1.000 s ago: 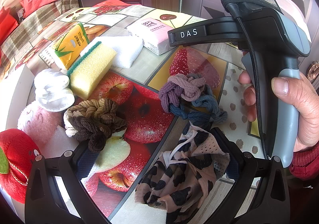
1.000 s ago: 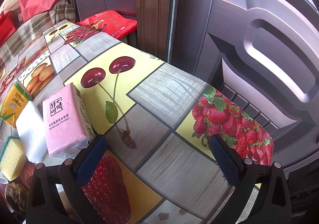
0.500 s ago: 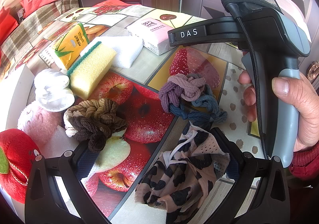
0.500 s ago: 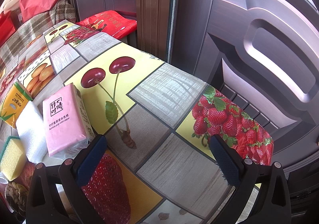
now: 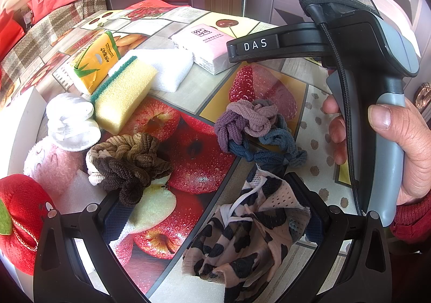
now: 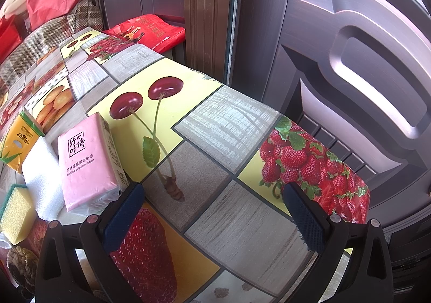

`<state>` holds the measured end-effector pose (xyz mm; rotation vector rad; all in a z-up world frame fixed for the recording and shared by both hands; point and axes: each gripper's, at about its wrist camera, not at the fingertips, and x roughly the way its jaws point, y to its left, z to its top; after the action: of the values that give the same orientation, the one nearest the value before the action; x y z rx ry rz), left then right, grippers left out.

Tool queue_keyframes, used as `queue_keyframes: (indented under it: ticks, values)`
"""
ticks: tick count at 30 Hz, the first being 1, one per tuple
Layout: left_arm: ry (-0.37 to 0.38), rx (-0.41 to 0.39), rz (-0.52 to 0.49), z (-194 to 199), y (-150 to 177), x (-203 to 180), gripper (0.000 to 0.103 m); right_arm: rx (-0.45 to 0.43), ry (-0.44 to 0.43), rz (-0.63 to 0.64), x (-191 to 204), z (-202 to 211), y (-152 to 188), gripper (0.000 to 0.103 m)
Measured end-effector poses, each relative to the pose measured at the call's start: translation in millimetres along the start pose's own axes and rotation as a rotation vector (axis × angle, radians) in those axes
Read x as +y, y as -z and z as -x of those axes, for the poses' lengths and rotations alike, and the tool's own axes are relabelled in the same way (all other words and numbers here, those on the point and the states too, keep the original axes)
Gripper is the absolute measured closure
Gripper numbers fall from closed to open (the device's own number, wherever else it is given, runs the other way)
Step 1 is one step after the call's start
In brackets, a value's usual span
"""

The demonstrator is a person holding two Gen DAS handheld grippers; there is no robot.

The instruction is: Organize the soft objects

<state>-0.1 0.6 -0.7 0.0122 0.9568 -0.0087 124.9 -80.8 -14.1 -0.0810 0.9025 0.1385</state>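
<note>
Right wrist view, pink tissue pack (image 6: 87,161) ("Bamboo pulp color paper")

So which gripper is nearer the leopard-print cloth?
Left. The left gripper has the leopard-print cloth lying between its open fingers; the right gripper is farther up the table, beside the pink tissue pack.

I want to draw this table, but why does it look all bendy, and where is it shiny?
Left wrist view: the fisheye lens bulges the tablecloth and darkens the corners; the leopard-print cloth close up stays sharp. Right wrist view: the door panels curve, and daylight glares white off one groove.
</note>
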Motion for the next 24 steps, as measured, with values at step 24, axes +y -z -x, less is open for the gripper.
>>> queue_keyframes:
  ticks: [24]
  values:
    - [0.002, -0.188, 0.005, 56.1, 17.9, -5.5, 0.001, -0.108, -0.200, -0.090, -26.5, 19.8, 3.9, 0.000]
